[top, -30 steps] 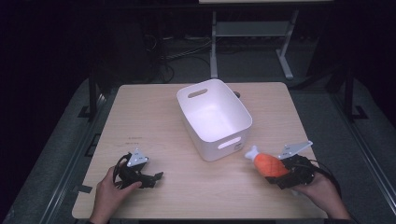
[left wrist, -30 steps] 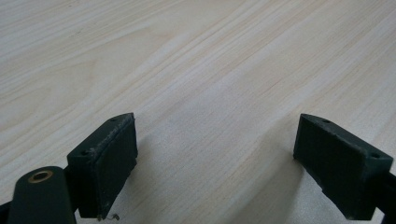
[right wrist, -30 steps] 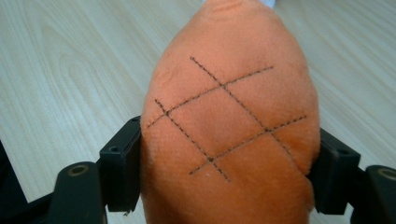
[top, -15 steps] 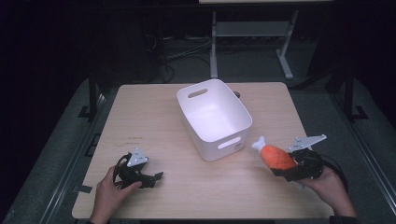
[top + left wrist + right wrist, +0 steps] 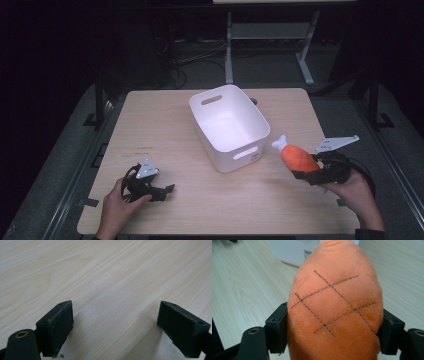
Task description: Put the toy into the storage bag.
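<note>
Clearly, the orange plush drumstick [image 5: 299, 159] is clamped in the right hand-held gripper [image 5: 320, 172], its long axis aimed up-left toward the nearby white bin [image 5: 229, 128]. At lower left, the left hand-held gripper [image 5: 150, 186] is held wide and empty on the desk [image 5: 165, 125], farther from the bin.

room: lying dark | floor [image 5: 60, 165]: showing grey | table [image 5: 165, 125]: sitting pale wood | metal frame [image 5: 270, 35]: standing behind | cables [image 5: 175, 65]: trailing

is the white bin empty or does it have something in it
Empty. The high view looks straight into the white bin and shows only its bare white floor; the orange plush drumstick is outside, held in the right gripper.
</note>
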Motion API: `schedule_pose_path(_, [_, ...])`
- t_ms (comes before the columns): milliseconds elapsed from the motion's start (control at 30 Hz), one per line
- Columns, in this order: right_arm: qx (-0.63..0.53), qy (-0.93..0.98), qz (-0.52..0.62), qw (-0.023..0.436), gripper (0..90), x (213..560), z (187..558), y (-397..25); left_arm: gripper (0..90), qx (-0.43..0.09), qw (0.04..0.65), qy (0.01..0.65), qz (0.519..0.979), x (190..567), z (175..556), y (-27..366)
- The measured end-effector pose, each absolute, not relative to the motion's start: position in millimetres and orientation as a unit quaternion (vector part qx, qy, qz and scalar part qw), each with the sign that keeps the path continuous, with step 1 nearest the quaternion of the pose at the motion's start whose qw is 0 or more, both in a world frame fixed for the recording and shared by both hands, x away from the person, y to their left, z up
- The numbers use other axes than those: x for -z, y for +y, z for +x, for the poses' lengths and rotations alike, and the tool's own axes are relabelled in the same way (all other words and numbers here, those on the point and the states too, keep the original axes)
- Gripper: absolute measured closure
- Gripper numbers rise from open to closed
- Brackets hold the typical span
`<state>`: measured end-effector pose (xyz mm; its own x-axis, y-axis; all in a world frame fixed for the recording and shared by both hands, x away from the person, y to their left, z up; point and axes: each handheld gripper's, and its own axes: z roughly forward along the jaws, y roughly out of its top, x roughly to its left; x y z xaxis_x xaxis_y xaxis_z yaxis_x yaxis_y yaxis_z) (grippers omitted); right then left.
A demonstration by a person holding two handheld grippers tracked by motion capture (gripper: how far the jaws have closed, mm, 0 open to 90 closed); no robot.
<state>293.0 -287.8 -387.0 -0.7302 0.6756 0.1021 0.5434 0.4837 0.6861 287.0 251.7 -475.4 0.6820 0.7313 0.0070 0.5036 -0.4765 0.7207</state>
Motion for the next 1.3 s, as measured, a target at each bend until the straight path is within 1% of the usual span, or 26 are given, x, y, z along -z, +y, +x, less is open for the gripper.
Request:
schedule_pose_path(333, [-0.385, 0.847, 0.352, 0.102, 26.0, 370.2, 296.6, -288.7, 12.6, -0.159, 0.359, 0.367, 0.843, 475.5, 286.9, 251.4])
schedule_pose_path(800, [-0.401, 0.841, 0.346, 0.115, 26.1, 337.9, 313.9, -280.4, 12.6, -0.16, 0.36, 0.369, 0.842, 475.6, 287.0, 250.9])
schedule_pose_path(1300, [-0.402, 0.838, 0.349, 0.12, 26.1, 307.2, 339.7, -258.5, 12.6, -0.159, 0.358, 0.37, 0.842, 475.2, 286.9, 250.9])
